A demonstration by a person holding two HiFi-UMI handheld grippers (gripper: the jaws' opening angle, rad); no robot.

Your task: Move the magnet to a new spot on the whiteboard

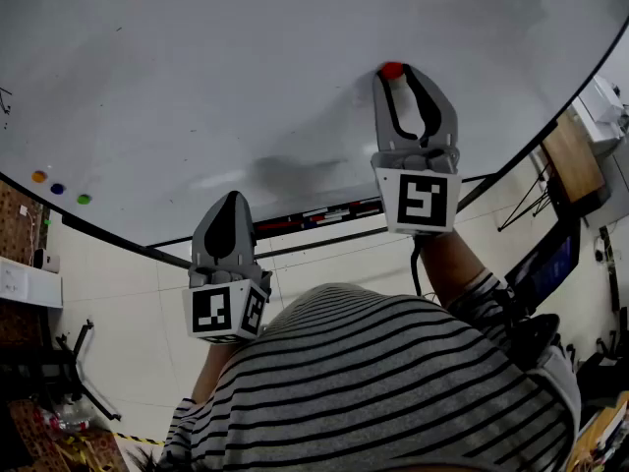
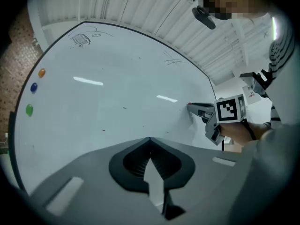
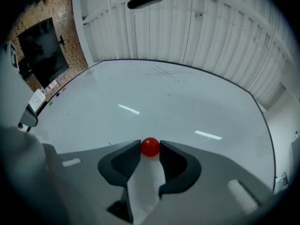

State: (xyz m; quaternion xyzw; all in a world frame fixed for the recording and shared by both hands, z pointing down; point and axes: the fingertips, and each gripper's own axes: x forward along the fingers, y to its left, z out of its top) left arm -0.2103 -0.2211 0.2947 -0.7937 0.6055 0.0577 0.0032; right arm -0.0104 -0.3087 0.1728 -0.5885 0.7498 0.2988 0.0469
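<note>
A small round red magnet [image 3: 150, 146] sits on the whiteboard [image 1: 246, 87], toward its right side in the head view, where the magnet [image 1: 392, 69] shows at the gripper's tip. My right gripper [image 3: 150, 149] has one fingertip against each side of the magnet, shut on it, with the tips held against the board. In the head view the right gripper [image 1: 401, 75] is raised high. My left gripper [image 1: 230, 197] hangs lower, near the board's bottom edge, shut and empty. Its tips [image 2: 150, 139] meet, pointing at bare board.
Orange [image 1: 38, 176], blue [image 1: 57, 189] and green [image 1: 84, 200] magnets sit in a row at the board's far left. A marker ledge [image 1: 314, 212] runs under the board. A dark screen [image 1: 550, 264] and a wooden shelf [image 1: 572, 155] stand to the right.
</note>
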